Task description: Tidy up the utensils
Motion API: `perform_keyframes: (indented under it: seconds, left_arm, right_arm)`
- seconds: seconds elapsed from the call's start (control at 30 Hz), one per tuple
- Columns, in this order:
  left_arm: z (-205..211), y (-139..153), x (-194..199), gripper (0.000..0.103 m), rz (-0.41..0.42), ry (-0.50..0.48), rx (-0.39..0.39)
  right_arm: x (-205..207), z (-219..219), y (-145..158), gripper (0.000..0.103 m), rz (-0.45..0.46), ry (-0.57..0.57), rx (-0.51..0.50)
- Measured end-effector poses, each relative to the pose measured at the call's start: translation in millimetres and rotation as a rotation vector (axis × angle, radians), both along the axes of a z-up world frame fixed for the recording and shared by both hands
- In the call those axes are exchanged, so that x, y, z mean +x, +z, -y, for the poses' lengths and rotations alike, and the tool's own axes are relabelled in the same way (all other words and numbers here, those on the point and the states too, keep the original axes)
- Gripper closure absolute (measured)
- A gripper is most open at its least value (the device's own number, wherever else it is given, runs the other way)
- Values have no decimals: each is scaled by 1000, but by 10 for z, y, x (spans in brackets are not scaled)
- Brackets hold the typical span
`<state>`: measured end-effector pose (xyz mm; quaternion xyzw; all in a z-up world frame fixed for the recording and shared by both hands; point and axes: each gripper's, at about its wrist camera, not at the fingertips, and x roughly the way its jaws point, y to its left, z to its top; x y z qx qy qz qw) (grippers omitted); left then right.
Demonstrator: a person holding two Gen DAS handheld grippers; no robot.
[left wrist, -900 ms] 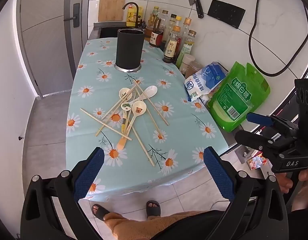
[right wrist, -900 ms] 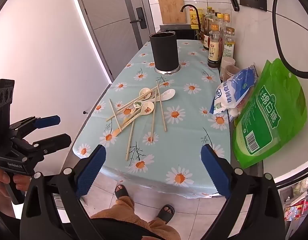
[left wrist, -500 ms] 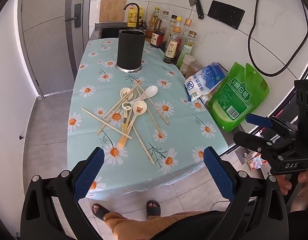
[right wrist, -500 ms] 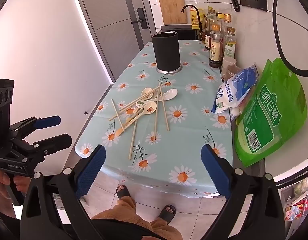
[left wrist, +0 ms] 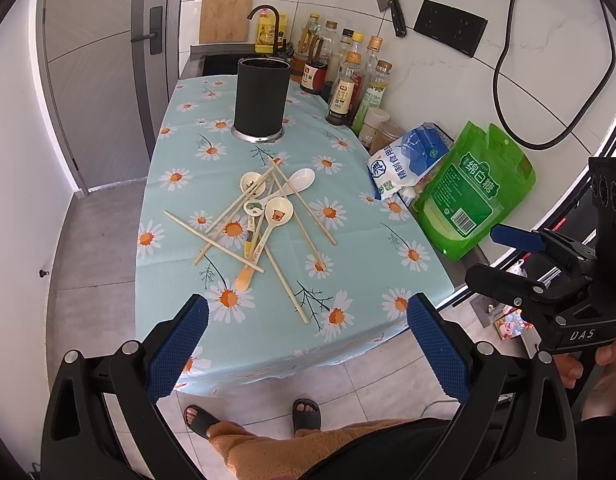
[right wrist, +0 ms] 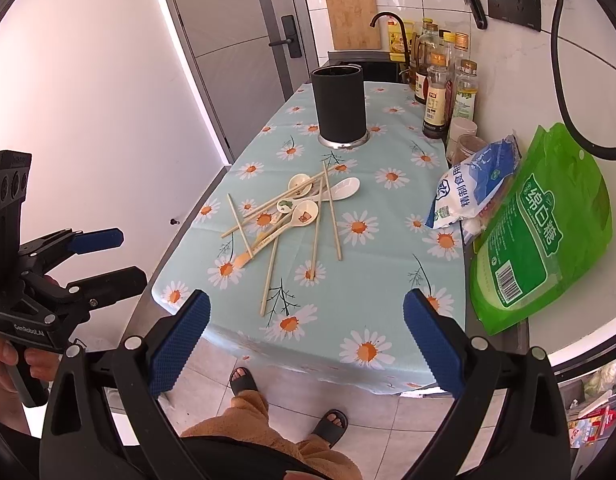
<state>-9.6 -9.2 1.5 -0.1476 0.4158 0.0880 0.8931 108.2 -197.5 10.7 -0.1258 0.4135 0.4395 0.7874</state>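
Note:
A heap of wooden chopsticks and several ceramic spoons lies in the middle of the daisy tablecloth. It also shows in the right wrist view, chopsticks over spoons. A black cylindrical holder stands upright behind the heap, also in the right wrist view. My left gripper is open and empty, in front of the table's near edge. My right gripper is open and empty, also short of the table edge.
Oil and sauce bottles line the wall at the back right. A white-blue salt bag and a green sugar bag lie at the table's right edge. A sink and faucet are behind. The person's sandalled feet are below.
Both grippers have edged slightly toward the table; the heap and holder appear a little nearer. Nothing was grasped or moved on the table.

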Motion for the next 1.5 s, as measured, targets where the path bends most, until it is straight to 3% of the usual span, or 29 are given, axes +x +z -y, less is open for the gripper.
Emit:
perform_keyframes:
  seconds: [1.5]
  left_arm:
    - [-4,5,4,6,-5,14,-7]
  right_arm:
    - [10,0,-67,7,-12,8,-14]
